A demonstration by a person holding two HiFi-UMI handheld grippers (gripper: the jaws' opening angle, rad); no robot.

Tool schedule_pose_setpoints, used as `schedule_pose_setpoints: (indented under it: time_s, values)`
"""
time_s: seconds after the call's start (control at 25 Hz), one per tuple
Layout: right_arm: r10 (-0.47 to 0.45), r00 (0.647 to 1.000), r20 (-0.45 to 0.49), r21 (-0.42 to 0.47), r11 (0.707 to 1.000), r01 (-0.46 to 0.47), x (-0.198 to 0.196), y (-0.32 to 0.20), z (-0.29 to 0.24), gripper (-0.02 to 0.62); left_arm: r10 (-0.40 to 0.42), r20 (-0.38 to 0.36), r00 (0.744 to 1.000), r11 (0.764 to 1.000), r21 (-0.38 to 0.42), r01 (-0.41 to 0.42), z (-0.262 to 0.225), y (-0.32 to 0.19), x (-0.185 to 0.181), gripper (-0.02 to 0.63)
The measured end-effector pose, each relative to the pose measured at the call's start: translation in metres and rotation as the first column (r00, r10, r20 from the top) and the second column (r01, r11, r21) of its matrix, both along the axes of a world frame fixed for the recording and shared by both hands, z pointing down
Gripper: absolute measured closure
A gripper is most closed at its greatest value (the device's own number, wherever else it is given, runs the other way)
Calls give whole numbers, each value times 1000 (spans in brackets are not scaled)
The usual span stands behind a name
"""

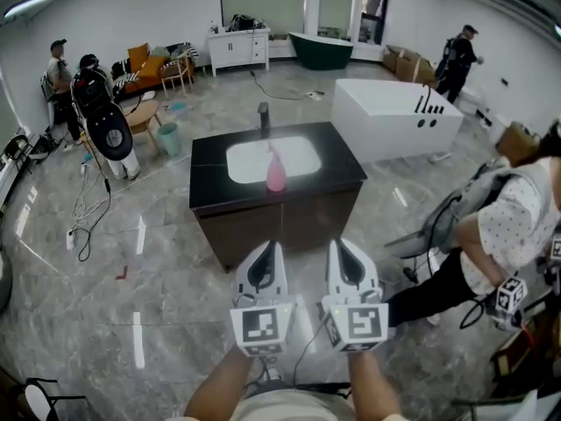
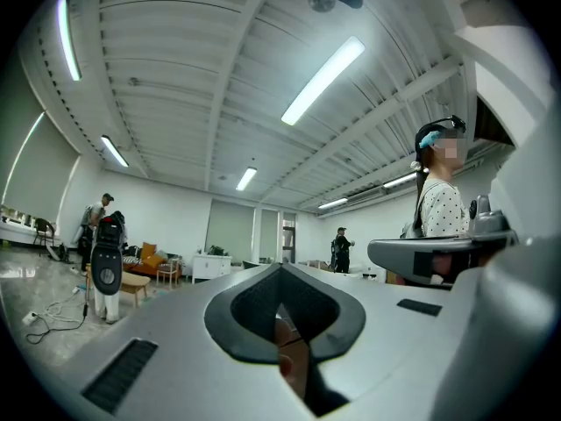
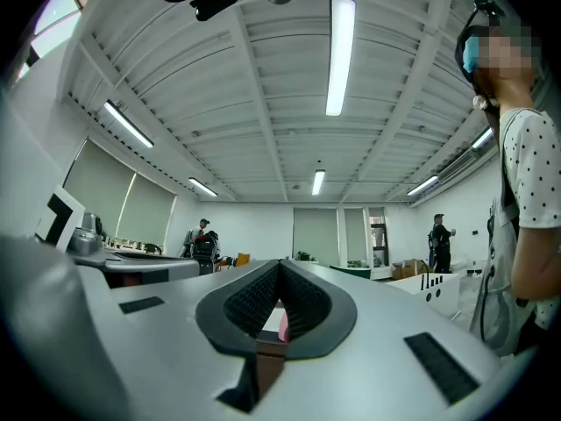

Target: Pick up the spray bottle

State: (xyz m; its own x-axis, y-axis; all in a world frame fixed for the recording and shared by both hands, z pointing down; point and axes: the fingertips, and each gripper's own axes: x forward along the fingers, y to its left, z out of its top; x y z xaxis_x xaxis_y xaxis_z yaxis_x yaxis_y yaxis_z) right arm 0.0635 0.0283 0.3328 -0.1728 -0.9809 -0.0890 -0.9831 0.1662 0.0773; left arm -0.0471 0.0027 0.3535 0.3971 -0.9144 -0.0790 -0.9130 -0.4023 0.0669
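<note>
Finding: the spray bottle (image 1: 275, 172) stands upright on the bench (image 1: 340, 172), at the near edge of the basin (image 1: 302, 156), long axis vertical. It is well apart from both of your grippers and dead ahead of them.

Left gripper (image 1: 262, 254): fingers together, nothing between them. Right gripper (image 1: 347, 254): fingers together, empty. Both are held level, side by side, short of the bench's near edge.

Bearing: in the head view the bottle lines up more closely with your left gripper than with your right. The right gripper view shows a sliver of pink low between its fingers, probably the bottle (image 3: 282, 325), though too little shows to be sure.

Judgement: neither gripper is much nearer. Open the fingers before you reach the bench, and close them across the upright body from the side.
</note>
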Motion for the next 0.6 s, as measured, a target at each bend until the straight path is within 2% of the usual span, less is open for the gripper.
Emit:
schedule_pose_setpoints:
  time_s: [0.2,0.36,0.6]
  values:
    - [-2,1000,4,3,1000,2,-15,-14,4,592,1,-5,1000,1000,-3,-1,2,-13,-18,604]
    - [5,1000,8,-27,1000,-4,-13,-24,4,592,-6,-11,1000,1000,-9,6,4,-24,-18,604]
    - [-18,1000,21,3,1000,18,-14,-54,7,592,-17,4,1000,1000,-2,17,5,-49,-20,604]
